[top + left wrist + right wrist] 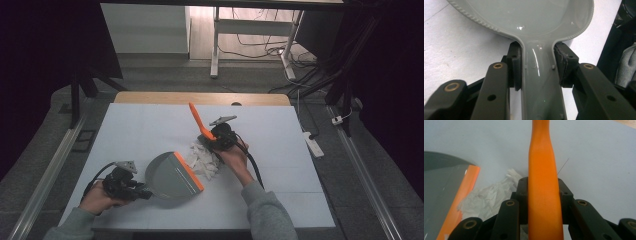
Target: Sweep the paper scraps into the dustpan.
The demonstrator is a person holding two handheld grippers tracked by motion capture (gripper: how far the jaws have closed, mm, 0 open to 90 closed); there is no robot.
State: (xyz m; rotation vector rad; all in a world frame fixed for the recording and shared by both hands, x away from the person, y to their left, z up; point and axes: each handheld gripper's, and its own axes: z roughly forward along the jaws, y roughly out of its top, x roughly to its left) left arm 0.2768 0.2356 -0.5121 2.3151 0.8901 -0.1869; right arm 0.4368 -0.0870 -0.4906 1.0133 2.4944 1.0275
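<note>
High view: left gripper [142,193] pinching grey dustpan [172,179] handle, orange lip touching crumpled paper [204,160]. Right gripper [212,140] clamped on orange brush [198,121] handle, just beyond paper. Keep lip flat, sweep toward dustpan with short, low strokes.

Dustpan [170,175], clamped at its handle between the black jaws of the left gripper [142,192]: plain grey, glossy, with an orange strip along its front lip and a ribbed rim. Brush handle [197,120], rising from between the black jaws of the right gripper [212,141]: solid orange, unpatterned. Crumpled paper [204,159], just left of the right gripper: white. Table top [140,125]: pale bluish-white, with a light wood edge.
</note>
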